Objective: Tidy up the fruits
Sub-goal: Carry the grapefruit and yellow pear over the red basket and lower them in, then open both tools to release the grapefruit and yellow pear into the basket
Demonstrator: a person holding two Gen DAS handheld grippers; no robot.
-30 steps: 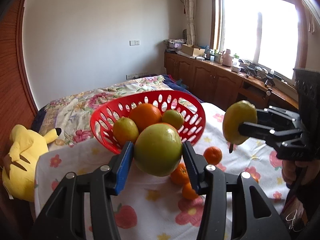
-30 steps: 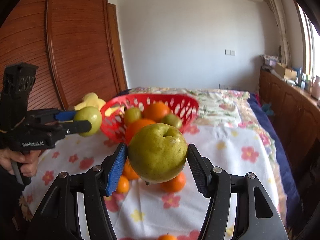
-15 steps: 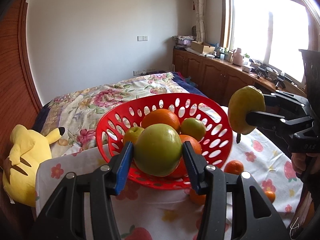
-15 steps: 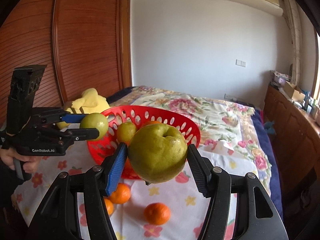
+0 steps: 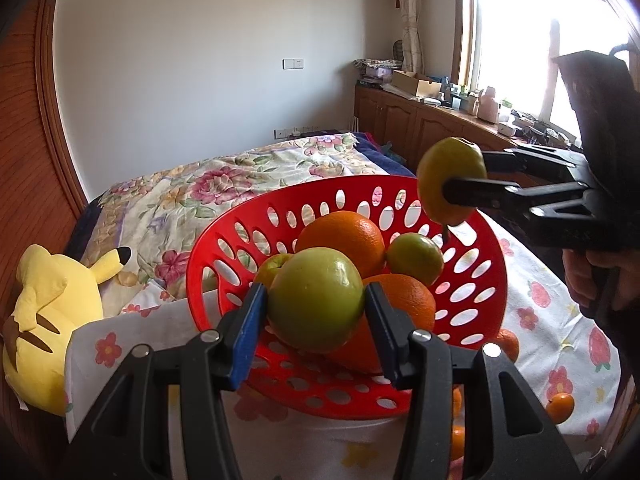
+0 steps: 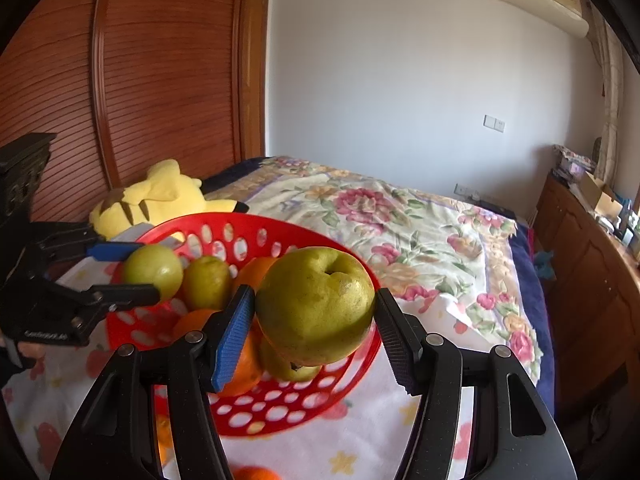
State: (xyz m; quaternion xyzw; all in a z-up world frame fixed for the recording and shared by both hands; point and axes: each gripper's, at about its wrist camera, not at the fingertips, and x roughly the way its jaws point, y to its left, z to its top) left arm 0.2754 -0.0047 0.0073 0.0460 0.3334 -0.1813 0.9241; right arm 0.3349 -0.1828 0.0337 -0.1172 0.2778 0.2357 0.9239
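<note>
The left hand-held gripper point(image 5: 316, 308) at lower centre clamps a green apple point(image 5: 316, 299) over the red basket point(image 5: 472, 280). At right, the right hand-held gripper point(image 5: 464, 176) pinches a yellow-green pear point(image 5: 440, 172) above the basket's far rim. Behind lie the flowered bed point(image 5: 224, 184) and a yellow plush point(image 5: 52, 312).

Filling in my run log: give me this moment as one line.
left tool: shut on green apple | right tool: shut on pear | both held over red basket | release: not yet

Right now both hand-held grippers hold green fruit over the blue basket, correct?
Not quite: the basket is red, as both wrist views show. The rest holds: the left hand-held gripper grips an apple, the right hand-held gripper a pear.
</note>
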